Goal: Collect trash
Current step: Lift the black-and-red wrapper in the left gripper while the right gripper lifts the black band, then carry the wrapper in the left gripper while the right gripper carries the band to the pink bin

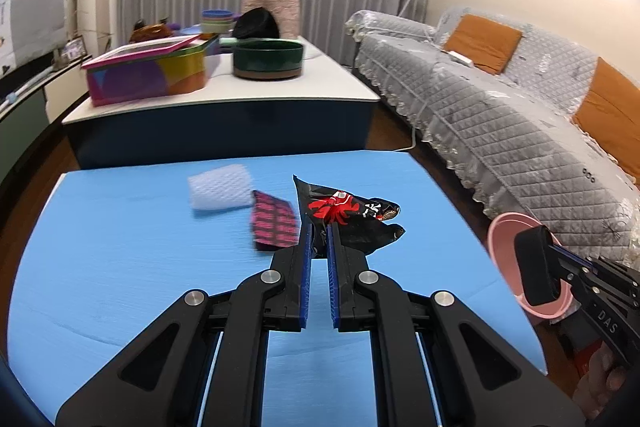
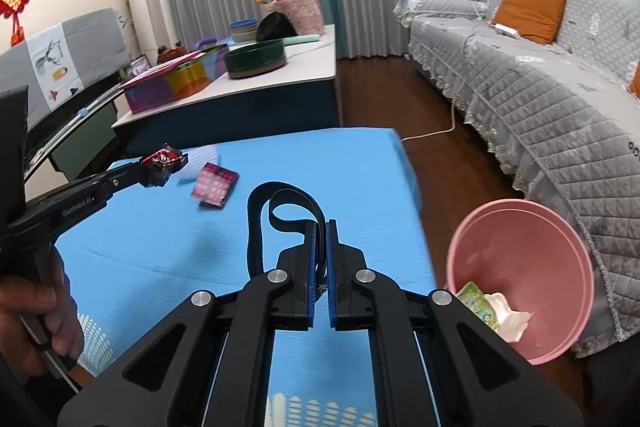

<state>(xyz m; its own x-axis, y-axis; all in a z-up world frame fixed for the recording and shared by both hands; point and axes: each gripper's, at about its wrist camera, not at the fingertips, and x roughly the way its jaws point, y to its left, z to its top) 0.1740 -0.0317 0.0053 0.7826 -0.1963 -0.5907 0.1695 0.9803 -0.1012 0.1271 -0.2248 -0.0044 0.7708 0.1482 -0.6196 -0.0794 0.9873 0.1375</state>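
trash: pieces on blue bench (image 1: 120, 267), two already gripped
bin: pink bin (image 2: 532, 267) off bench's right edge, lower right of right wrist view; holds a green packet and tissue
left hand-held gripper (image 1: 319, 227): clamped on black snack wrapper (image 1: 352, 215), held above bench
right hand-held gripper (image 2: 322, 227): pinched on black zipper strip (image 2: 280, 203), loop sticking up-left
key relation: bin lies right of both; right hand nearer
remaining: white foam net (image 1: 220, 187), pink packet (image 1: 274, 223), frame centre

Even indoor light, fisheye-bent edges, slight motion blur.
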